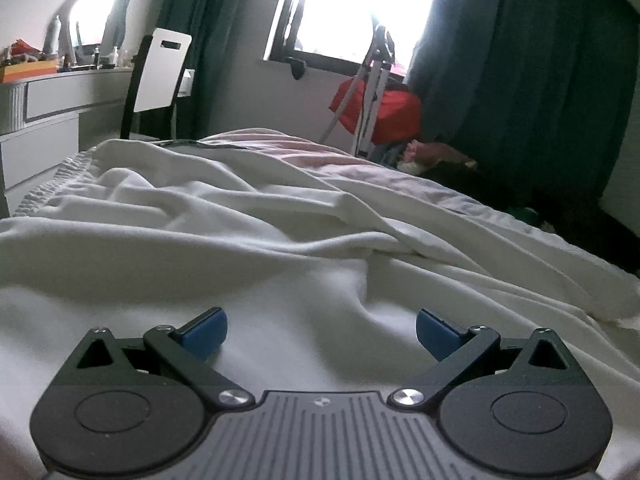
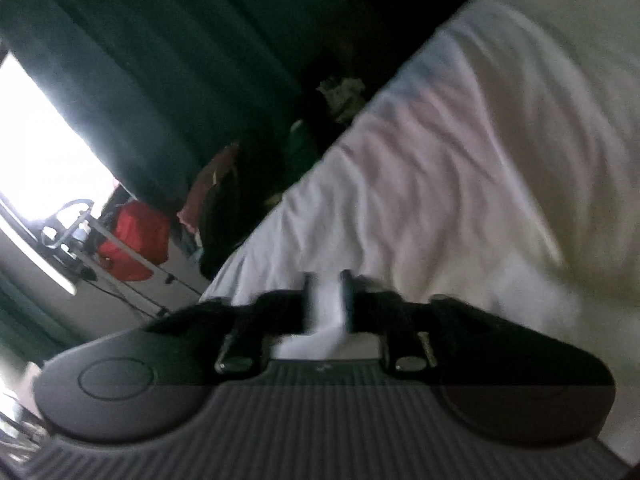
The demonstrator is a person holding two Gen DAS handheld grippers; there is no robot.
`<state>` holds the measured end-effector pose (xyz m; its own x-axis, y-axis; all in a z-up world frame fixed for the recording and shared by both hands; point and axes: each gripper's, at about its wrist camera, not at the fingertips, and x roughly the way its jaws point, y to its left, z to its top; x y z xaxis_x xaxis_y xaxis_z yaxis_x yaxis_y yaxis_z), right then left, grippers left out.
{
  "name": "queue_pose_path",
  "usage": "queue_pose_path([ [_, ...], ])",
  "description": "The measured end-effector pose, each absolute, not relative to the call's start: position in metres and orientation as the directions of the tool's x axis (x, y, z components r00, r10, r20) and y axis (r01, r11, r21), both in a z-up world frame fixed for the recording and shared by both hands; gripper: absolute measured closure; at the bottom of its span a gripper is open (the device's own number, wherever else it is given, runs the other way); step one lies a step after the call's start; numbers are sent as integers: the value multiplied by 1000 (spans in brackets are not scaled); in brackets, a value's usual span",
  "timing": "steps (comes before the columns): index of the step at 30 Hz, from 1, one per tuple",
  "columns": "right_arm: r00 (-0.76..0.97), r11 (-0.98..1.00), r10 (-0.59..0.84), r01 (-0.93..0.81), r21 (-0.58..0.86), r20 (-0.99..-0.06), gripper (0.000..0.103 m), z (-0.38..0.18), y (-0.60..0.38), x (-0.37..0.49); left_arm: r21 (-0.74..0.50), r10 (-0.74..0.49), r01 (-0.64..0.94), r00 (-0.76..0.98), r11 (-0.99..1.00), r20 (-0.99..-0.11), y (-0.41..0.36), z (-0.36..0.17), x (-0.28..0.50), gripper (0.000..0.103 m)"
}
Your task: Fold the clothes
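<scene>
White garment (image 1: 224,240) is spread on bed for folding; left gripper (image 1: 322,334) jaws released, right gripper (image 2: 329,300) jaws pinching its fabric.

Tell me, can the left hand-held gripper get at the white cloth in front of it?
Probably yes. The left hand-held gripper is open just above the white cloth, and nothing lies between its blue pads and the fabric.
</scene>
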<state>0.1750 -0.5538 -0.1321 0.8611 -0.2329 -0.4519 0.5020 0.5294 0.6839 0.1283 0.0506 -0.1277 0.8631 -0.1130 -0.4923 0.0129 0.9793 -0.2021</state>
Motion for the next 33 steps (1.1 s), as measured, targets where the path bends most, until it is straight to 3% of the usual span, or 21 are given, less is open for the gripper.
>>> queue_pose_path([
  [1, 873, 509, -223, 484, 712, -435, 24, -139, -545, 163, -200, -114, 15, 863, 980, -493, 49, -128, 127, 1],
  [2, 892, 491, -214, 451, 745, -399, 19, -144, -539, 154, -190, -103, 10, 866, 982, -488, 48, -127, 126, 1],
  [5, 916, 454, -148, 398, 797, -373, 19, -158, -533, 157, -158, -51, -32, 870, 987, -490, 46, -126, 125, 1],
  [8, 875, 405, -147, 478, 779, -461, 21, -156, -524, 166, -197, -51, -59, 859, 979, -510, 53, -129, 129, 1],
  [12, 908, 404, -164, 419, 813, -386, 19, -140, -505, 141, -216, -44, -84, 849, 973, -527, 57, -133, 138, 1],
  [18, 849, 321, -134, 526, 788, -512, 18, -171, -513, 135, -147, -10, -81, 847, 986, -532, 48, -139, 139, 1],
  [20, 853, 336, -178, 521, 785, -490, 19, -183, -524, 141, -163, -21, -78, 846, 984, -533, 49, -138, 138, 1],
  [21, 866, 354, -205, 501, 790, -457, 24, -185, -528, 145, -174, -28, -77, 845, 982, -534, 50, -138, 138, 1],
  [23, 874, 409, -228, 485, 773, -428, 46, -182, -534, 161, -194, -39, -74, 852, 978, -522, 53, -137, 135, 1],
  [25, 856, 517, -217, 508, 689, -469, 89, -169, -534, 193, -214, -45, -79, 853, 974, -519, 56, -136, 135, 1],
  [27, 812, 596, -213, 548, 587, -543, 95, -150, -532, 230, -230, -50, -82, 855, 970, -516, 59, -135, 135, 1],
  [29, 796, 612, -261, 574, 544, -546, 95, -116, -534, 255, -242, -52, -86, 858, 967, -511, 62, -134, 134, 1],
  [31, 826, 627, -294, 546, 555, -481, 96, -71, -535, 270, -261, -57, -89, 862, 961, -504, 66, -132, 133, 1],
  [33, 886, 685, -323, 461, 564, -332, 96, -26, -532, 273, -285, -68, -90, 863, 954, -501, 69, -131, 132, 1],
])
